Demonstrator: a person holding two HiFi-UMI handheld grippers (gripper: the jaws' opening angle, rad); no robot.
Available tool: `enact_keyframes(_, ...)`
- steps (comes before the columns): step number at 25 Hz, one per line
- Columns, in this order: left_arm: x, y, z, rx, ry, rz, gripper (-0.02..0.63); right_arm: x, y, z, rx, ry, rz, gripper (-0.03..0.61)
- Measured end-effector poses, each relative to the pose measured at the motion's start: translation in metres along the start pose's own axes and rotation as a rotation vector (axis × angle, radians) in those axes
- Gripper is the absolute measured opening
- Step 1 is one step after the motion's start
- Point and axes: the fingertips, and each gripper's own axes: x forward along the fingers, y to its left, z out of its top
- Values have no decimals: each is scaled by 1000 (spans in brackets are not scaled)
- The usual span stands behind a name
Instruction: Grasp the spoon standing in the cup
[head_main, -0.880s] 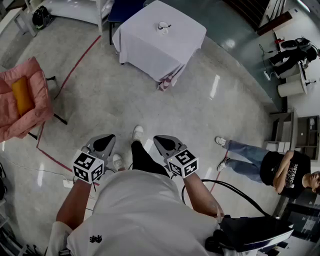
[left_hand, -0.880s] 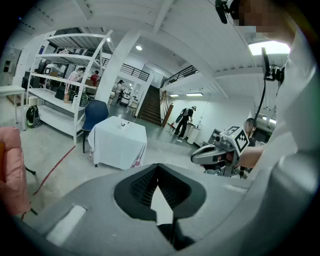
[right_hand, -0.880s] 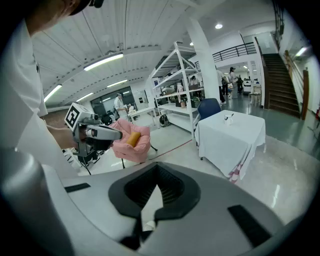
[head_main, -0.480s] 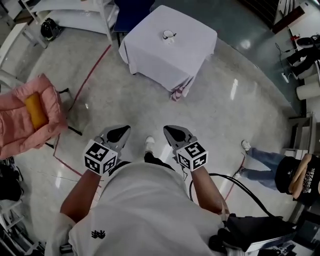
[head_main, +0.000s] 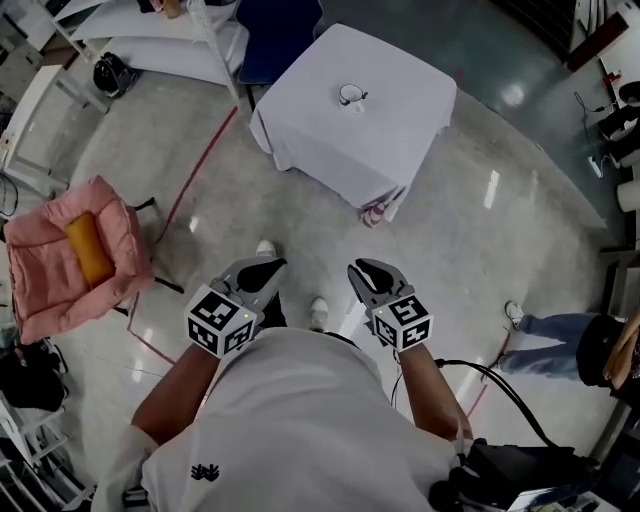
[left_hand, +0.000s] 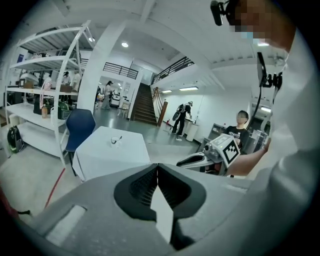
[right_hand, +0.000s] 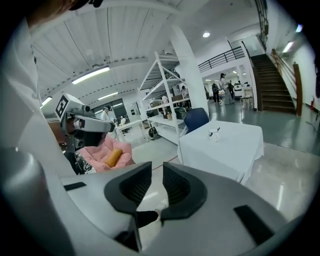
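Note:
A white cup with a spoon standing in it sits on a table draped in a white cloth, far ahead of me across the floor. The cup also shows small in the left gripper view and the right gripper view. Both grippers are held at waist height, well short of the table. My left gripper has its jaws touching at the tips, with nothing in them. My right gripper shows a narrow gap between its jaws, with nothing between them.
A pink chair with an orange cushion stands at the left. A blue chair and white shelving are behind the table. A person stands at the right. A red tape line crosses the floor.
The table and cup have come closer and lower in the head view as I walk towards them. Both grippers keep their pose in front of me.

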Motion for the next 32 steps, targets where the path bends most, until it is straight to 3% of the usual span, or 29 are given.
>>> enact_keyframes(6,34,88,34,13,-27,-39,12,69,-42,44,29,-15,-76,83)
enact_keyframes(12,65,189,78,41,-19,-134,12,145,-95,96,82,-23,-236,91)
enact_keyframes(18,90,274,101,92,27,-196,14,208,-164,134,225,-90,-399,109)
enact_keyframes(26,140,302,135,74,51,-209,14,261,-265,146,363,-98,-458,130)
enact_keyframes(32,184,335,187,99,44,-100,14,306,-361,146,472,-99,-447,147)
